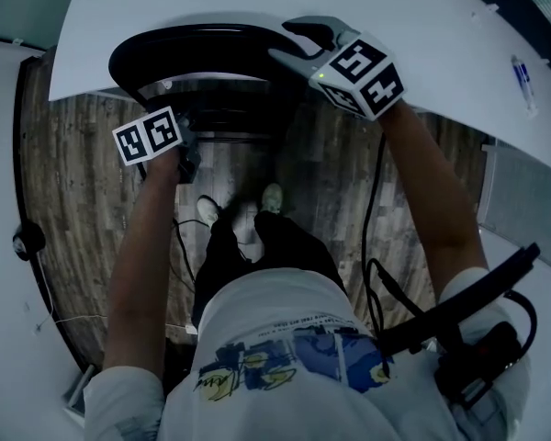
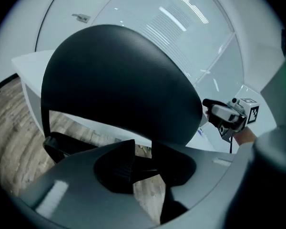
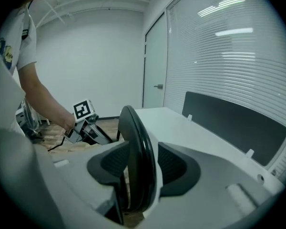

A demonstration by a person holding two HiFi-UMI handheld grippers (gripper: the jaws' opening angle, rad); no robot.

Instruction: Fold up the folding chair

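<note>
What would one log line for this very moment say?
right gripper: clamped on folding chair's backrest | left gripper: jaws apart by seat, grip unclear

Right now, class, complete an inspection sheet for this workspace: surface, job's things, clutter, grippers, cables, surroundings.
Surface: wood-pattern floor, white table.
Job's things: black folding chair, standing against the table.
Clutter: small white-and-blue item on the table, too small to identify.
Grippers: right gripper clamps the chair's rim; left gripper jaws apart, holding nothing.
Cables: black cable trails below the right gripper.
Surroundings: blinds, door.
</note>
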